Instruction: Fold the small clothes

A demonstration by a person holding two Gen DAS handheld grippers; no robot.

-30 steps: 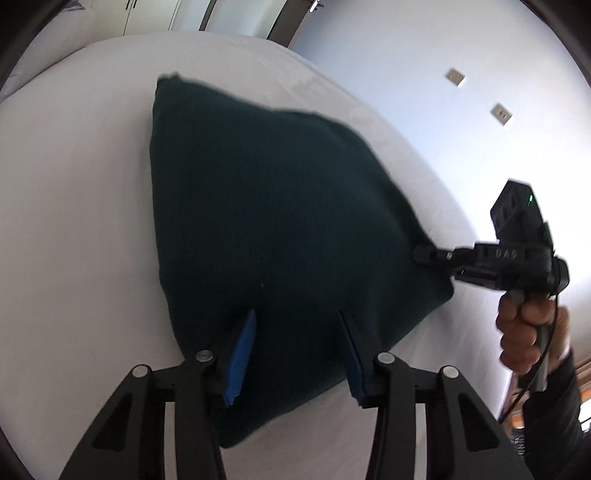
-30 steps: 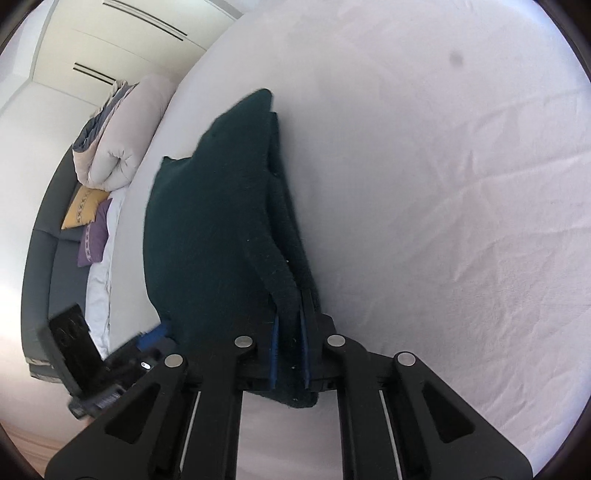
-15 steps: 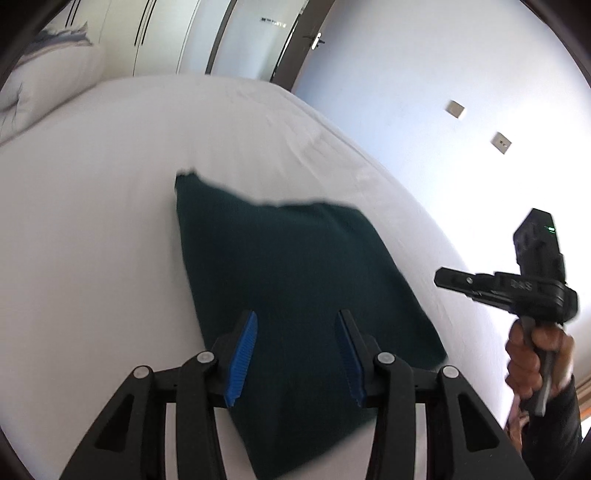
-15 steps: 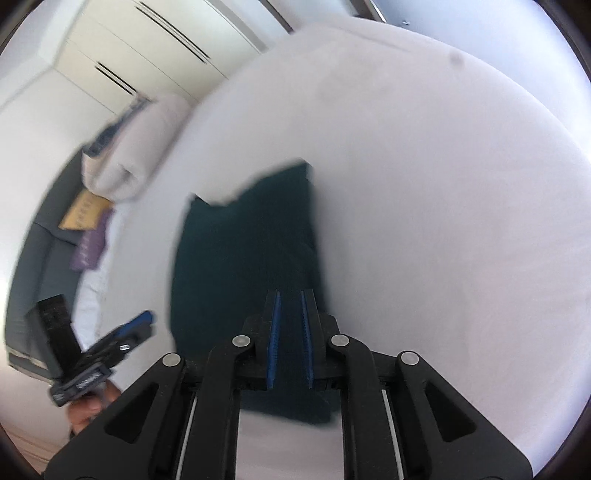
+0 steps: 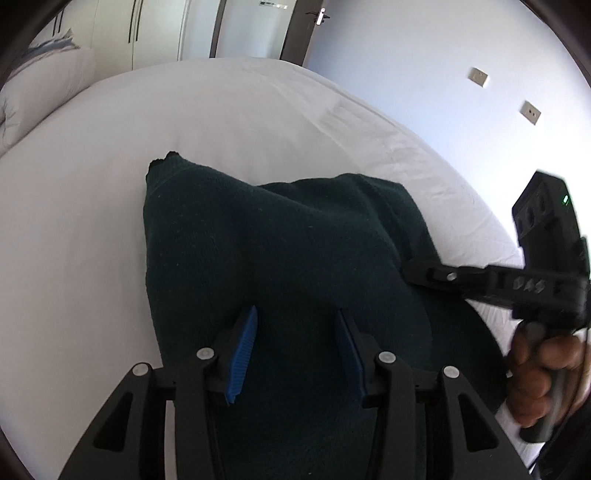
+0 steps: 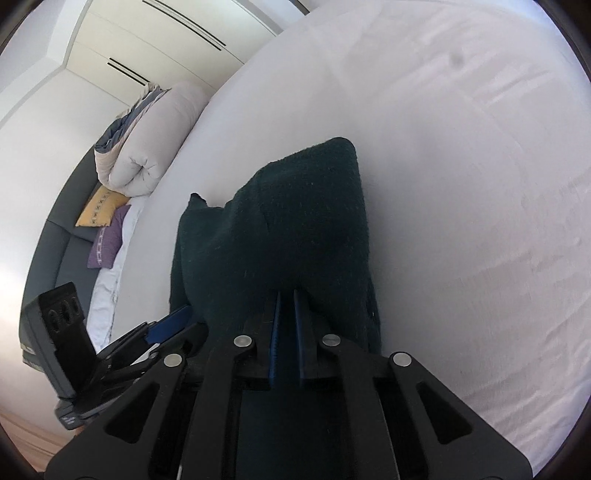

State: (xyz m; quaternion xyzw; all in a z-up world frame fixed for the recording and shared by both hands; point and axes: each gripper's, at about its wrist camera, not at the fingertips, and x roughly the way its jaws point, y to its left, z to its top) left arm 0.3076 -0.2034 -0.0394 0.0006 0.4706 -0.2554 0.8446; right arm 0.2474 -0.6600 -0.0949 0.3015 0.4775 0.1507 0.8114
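Left gripper (image 5: 295, 350) angles down toward the bed, its 2 blue pads (image 5: 242, 354) standing apart at a middling gap, dark green cloth (image 5: 277, 258) filling the space between them. Whether those pads actually press the fabric can't be told from this angle; the cloth sits between and beneath them, bulging up just ahead of the tips.

Over to the right gripper (image 6: 287, 321), also pitched downward, and its jaws are drawn almost together, 2 blue pads (image 6: 275, 332) with only a thin slit between. The cloth (image 6: 295, 229) humps up right at the tips and drapes over them, but whether any fold is pinched in that slit isn't clear. In the left wrist view the right gripper (image 5: 417, 271) comes in from the right edge, its black nose laid against the cloth's right border, a person's hand (image 5: 539, 373) wrapped around the handle below it.

The cloth itself lies on the white sheet of the bed (image 5: 92, 240), doubled over, 1 corner poking up at the far left, the near end raised toward both tools. From the right wrist view the left gripper (image 6: 166, 326) shows at the lower left, just beside the cloth's near left edge.

Further out: a rolled duvet (image 6: 155, 147) at the bed's far side, a yellow cushion (image 6: 101, 206) and a purple cushion (image 6: 107, 243) on a grey sofa (image 6: 55, 251), wardrobe doors (image 5: 147, 33) behind.
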